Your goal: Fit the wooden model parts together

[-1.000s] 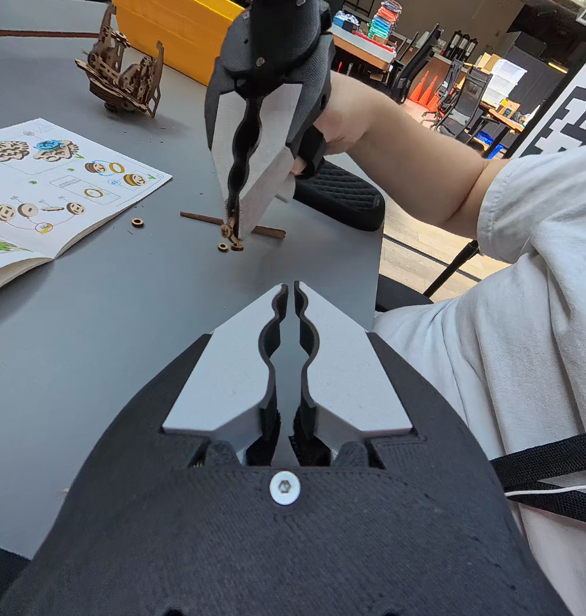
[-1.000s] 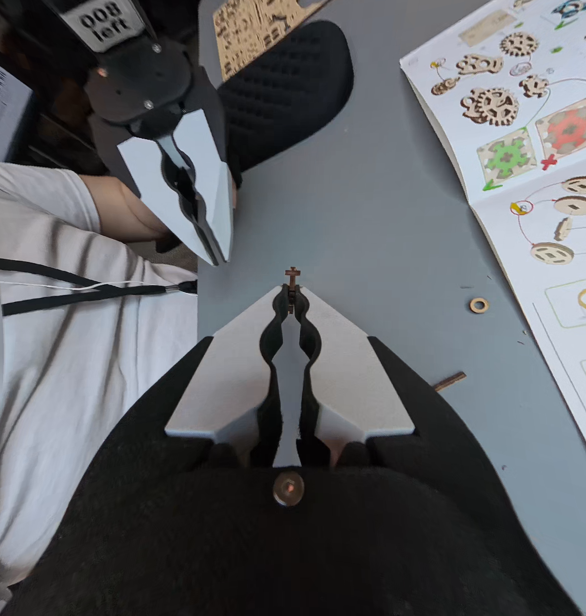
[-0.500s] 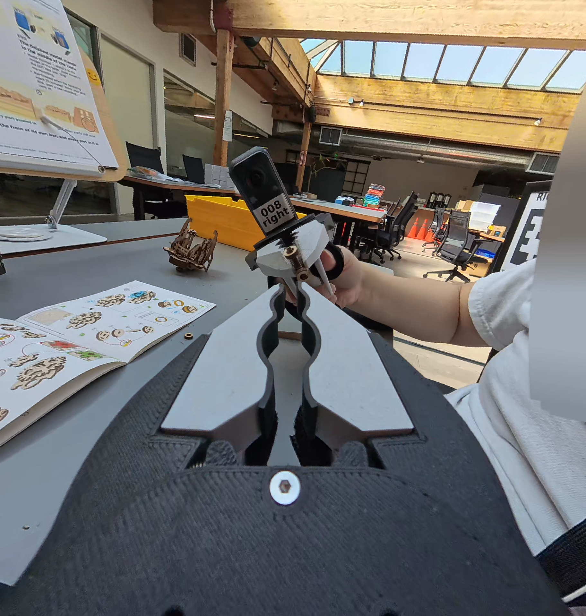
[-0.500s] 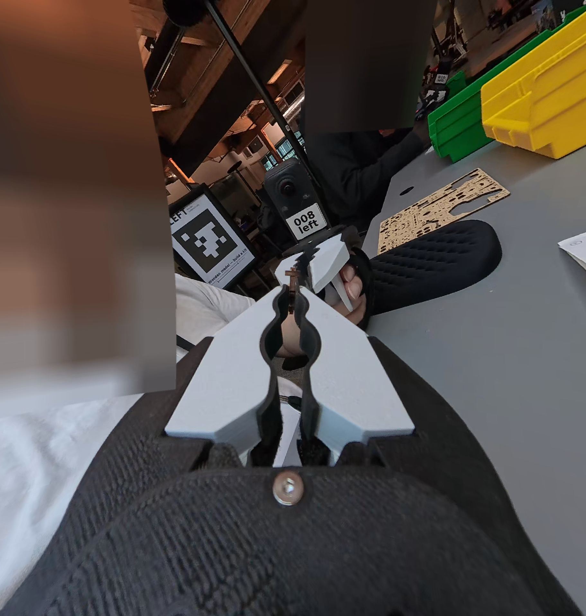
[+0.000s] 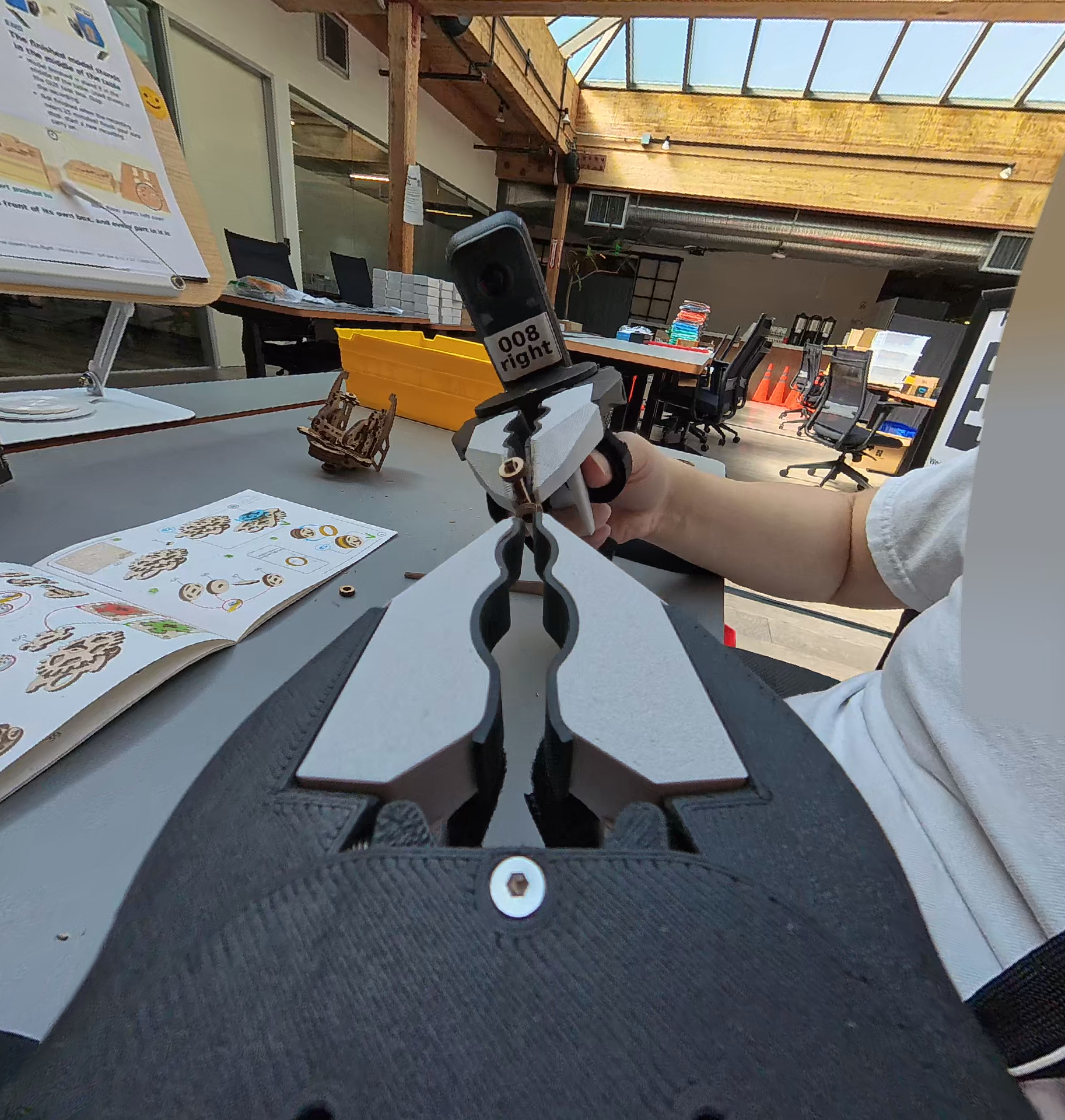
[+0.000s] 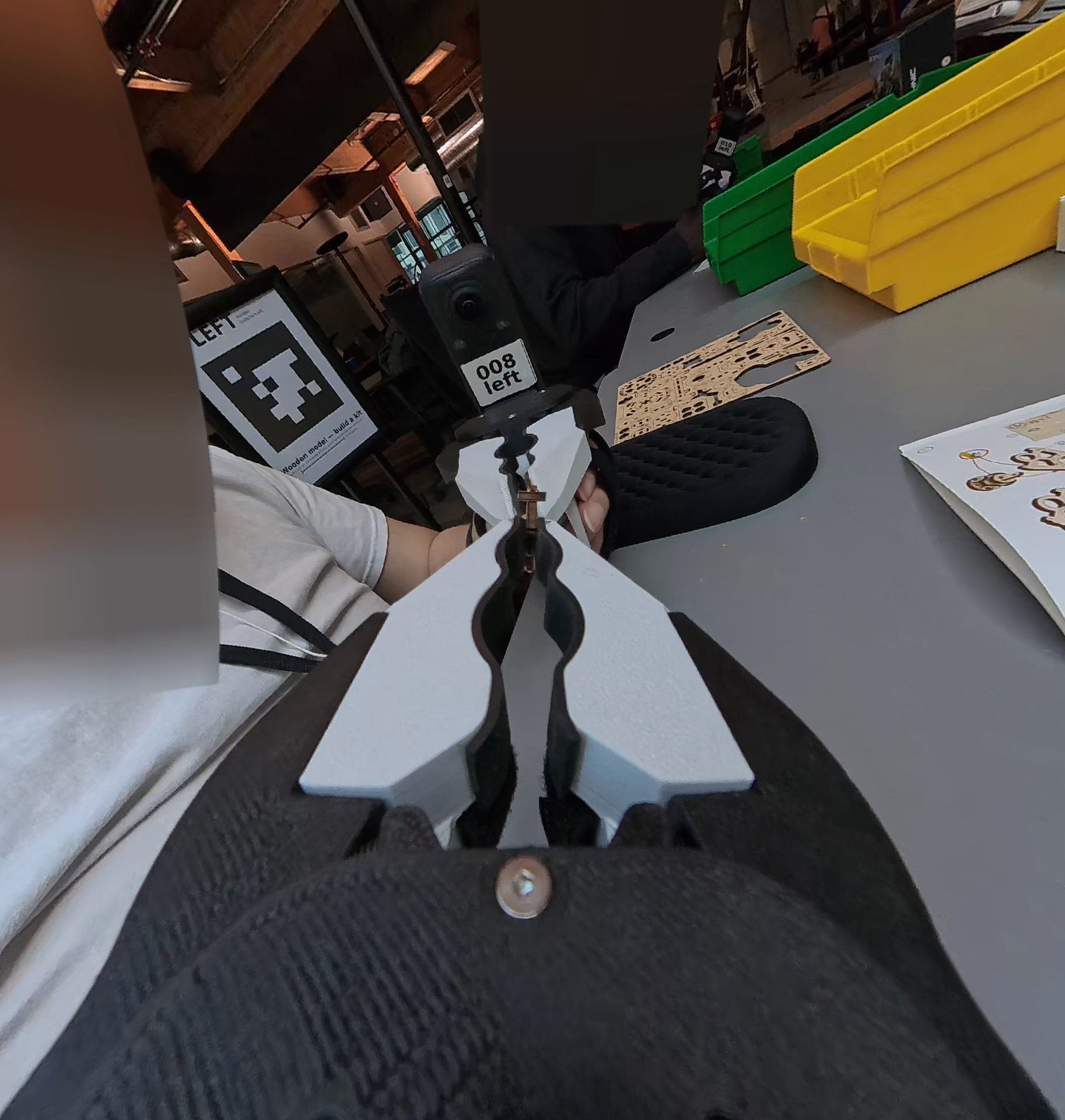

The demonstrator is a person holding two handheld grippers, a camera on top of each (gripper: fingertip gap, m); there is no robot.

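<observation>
right claw (image 6: 529,533) is clamping a small wooden peg (image 6: 529,506), meeting the left claw (image 5: 525,526), whose jaws are standing slightly apart, empty; next: closing on it precisely.

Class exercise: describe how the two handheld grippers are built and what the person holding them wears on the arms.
Each gripper, left and right, has two pale grey wedge fingers with wavy black inner edges, a ribbed black body with a silver screw, a black camera carrying a white label. The sleeve is short and white.

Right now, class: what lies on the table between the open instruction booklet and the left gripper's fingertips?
In the left wrist view, a small wooden ring lies on the grey table between the booklet and the left gripper.
</observation>
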